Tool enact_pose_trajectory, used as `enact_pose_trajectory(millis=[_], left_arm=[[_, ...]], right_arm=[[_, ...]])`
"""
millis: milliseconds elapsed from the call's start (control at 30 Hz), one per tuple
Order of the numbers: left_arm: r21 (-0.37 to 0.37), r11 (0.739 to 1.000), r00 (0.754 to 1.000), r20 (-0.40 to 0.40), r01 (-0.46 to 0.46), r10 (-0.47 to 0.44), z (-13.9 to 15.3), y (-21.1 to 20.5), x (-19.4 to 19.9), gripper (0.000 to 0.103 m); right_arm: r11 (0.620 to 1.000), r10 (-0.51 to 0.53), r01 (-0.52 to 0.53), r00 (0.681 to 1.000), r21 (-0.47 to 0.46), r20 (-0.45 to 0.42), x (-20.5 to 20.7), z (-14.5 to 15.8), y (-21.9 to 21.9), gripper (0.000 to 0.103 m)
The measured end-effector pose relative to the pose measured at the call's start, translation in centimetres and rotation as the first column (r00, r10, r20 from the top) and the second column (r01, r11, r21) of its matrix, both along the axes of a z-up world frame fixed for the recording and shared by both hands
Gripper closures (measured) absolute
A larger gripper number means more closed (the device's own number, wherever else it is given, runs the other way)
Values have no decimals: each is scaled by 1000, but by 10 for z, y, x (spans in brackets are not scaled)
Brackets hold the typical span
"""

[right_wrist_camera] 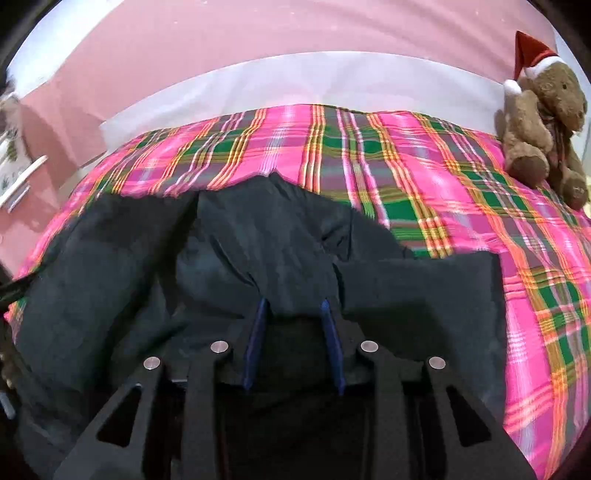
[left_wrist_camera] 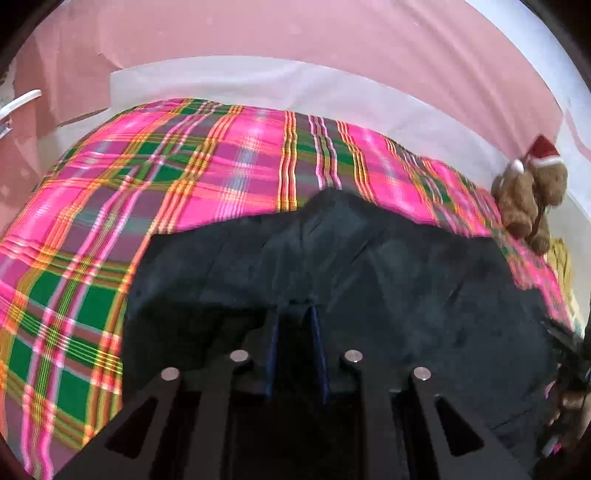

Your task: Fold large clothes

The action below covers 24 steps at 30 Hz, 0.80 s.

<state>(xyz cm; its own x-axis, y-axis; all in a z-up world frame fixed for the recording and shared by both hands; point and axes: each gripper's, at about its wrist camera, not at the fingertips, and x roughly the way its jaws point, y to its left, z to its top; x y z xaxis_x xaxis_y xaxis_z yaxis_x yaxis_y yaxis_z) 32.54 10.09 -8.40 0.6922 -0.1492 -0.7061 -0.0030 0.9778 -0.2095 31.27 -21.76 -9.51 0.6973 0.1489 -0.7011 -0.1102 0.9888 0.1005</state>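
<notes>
- Here, a dark garment (left_wrist_camera: 332, 266) lies spread on a bed covered by a pink, green and orange plaid blanket (left_wrist_camera: 229, 166); it takes up the near half of the bed in both views.
- The left gripper (left_wrist_camera: 294, 308) sits low over the garment with its blue-edged fingers (left_wrist_camera: 317, 332) close together; a fold of the dark cloth rises right at the tips, and the cloth appears pinched between them — though dark on dark makes the contact hard to read.
- The right gripper (right_wrist_camera: 293, 302) shows a somewhat wider gap between its blue fingers (right_wrist_camera: 258, 332), and a bunched ridge of the garment (right_wrist_camera: 280, 236) runs down into that gap, so it seems to be gripping cloth as well.
- The right wrist view alone shows a flat, squared-off panel of the garment lying to the right of the fingers, its edge straight against the plaid blanket (right_wrist_camera: 461, 177).
- The left wrist view alone shows the garment's left edge curving down across the blanket, plus a peaked fold pointing toward the far side of the bed.
- A brown teddy bear (right_wrist_camera: 543, 125) in a red and white Santa hat sits at the far right edge of the bed — large and clear in the right wrist view, smaller and blurred in the left (left_wrist_camera: 528, 199).
- Behind the bed stands a pink wall (left_wrist_camera: 295, 33) with a white band along its base.
</notes>
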Motion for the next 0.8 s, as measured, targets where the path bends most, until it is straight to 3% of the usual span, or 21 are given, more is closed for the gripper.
enact_pose_trajectory(millis=[167, 233, 367, 467, 567, 667, 800], left_arm=[[-14, 1000, 1000, 7, -5, 5, -3, -2, -4, 87], [-19, 1000, 1000, 6, -19, 19, 11, 1, -12, 87], [-44, 999, 997, 75, 23, -19, 43, -6, -49, 87], [-58, 994, 991, 98, 96, -90, 51, -27, -71, 87], [-62, 986, 988, 27, 154, -153, 29, -52, -73, 87], [-30, 987, 988, -15, 155, -156, 2, -61, -70, 87], [-59, 987, 988, -16, 152, -153, -4, -57, -69, 87]], right_arm=[[1000, -31, 31, 999, -5, -9, -3, 18, -3, 72], [999, -38, 38, 999, 12, 27, -17, 35, -3, 71], [997, 44, -50, 994, 58, 100, -55, 62, 9, 70], [991, 112, -116, 992, 64, 52, -62, 47, 30, 70], [992, 125, -124, 992, 23, -26, -55, 16, 40, 70], [992, 117, -116, 993, 45, -30, -49, 1, 37, 70], [994, 106, -106, 994, 16, -18, -50, -2, 41, 70]])
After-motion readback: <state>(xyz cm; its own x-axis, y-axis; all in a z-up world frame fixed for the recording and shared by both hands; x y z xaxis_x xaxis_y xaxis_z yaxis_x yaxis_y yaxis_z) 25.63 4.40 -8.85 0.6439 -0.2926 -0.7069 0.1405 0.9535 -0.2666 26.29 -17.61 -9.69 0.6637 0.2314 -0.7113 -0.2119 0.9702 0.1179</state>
